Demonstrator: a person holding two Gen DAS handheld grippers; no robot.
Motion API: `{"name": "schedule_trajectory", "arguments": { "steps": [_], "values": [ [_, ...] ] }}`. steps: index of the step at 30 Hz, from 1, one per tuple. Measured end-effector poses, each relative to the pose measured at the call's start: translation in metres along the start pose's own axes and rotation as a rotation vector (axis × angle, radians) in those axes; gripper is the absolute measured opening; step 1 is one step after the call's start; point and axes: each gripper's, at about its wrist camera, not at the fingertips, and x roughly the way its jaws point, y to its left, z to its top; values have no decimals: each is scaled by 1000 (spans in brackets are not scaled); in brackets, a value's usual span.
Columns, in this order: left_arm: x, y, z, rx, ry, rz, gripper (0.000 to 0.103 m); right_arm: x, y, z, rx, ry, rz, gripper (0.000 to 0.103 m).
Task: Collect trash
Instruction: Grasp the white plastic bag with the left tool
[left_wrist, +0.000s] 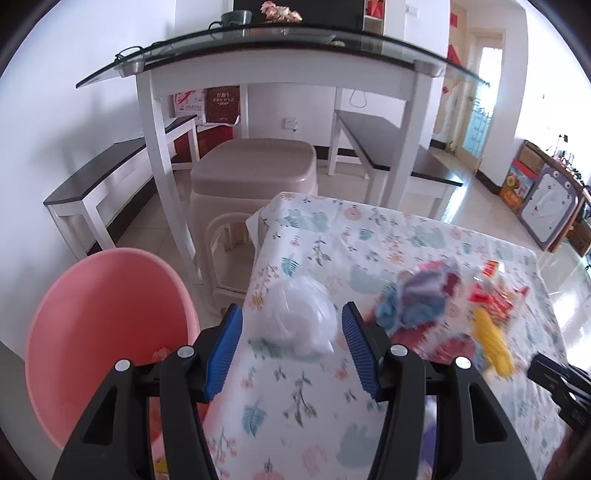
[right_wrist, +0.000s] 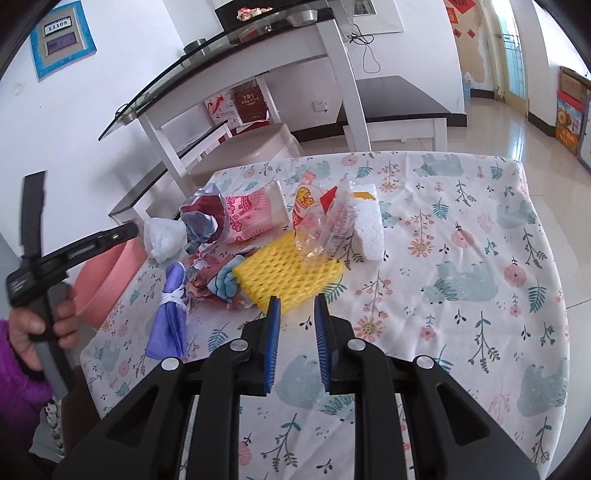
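A crumpled white plastic bag (left_wrist: 301, 319) lies near the table's left edge; it also shows in the right wrist view (right_wrist: 164, 236). My left gripper (left_wrist: 291, 317) is open, its blue pads either side of the bag without gripping it. A pink bin (left_wrist: 107, 332) stands on the floor left of the table. More trash lies on the flowered tablecloth (right_wrist: 461, 258): yellow foam net (right_wrist: 284, 275), clear wrapper (right_wrist: 328, 229), white foam block (right_wrist: 369, 225), pink packet (right_wrist: 255, 214), purple cloth bundle (right_wrist: 171, 317). My right gripper (right_wrist: 297, 301) is open and empty, just short of the yellow net.
A glass-topped white table (left_wrist: 280, 48) stands behind, with black benches (left_wrist: 107, 170) and stacked beige plastic stools (left_wrist: 255, 173) under it. The left gripper's handle and the person's hand (right_wrist: 40, 325) show at the left of the right wrist view. Boxes stand along the right wall.
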Motion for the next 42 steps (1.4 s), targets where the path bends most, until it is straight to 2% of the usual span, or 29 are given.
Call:
{"name": "schedule_trajectory", "arguments": {
  "steps": [5,10,12,15,17,22,25,30,35,36,38,42],
  "values": [
    [27,3,10,-27,39,-2,55,0,-5,4,1,-7,4,19],
    [43,-1,7,-24,69,-10,53,4,-8,7,26,-1,20,19],
    [44,-5,2,-12,64,-18,30,6,-6,7,25,5,31,19],
    [42,-8,-1,-17,58,-22,20,10,2,7,6,13,46,19],
    [38,-7,-3,-32,58,-43,17,13,8,7,-12,13,50,19],
    [19,-6,-12,-61,34,-66,15,17,29,17,-62,-7,63,19],
    [7,-4,-16,-76,23,-81,15,20,40,21,-100,-19,58,37],
    [-9,-3,-24,-83,23,-100,15,31,46,21,-144,-18,5,37],
    [-21,-3,-31,-87,23,-113,15,39,34,18,-99,11,-17,37],
    [-23,-3,-32,-87,21,-115,15,38,30,18,-85,13,-22,36],
    [-26,-3,-34,-87,17,-118,15,37,21,17,-45,25,-18,16],
    [-35,-5,-39,-80,4,-122,15,26,6,13,5,15,-11,10]
  ]
}}
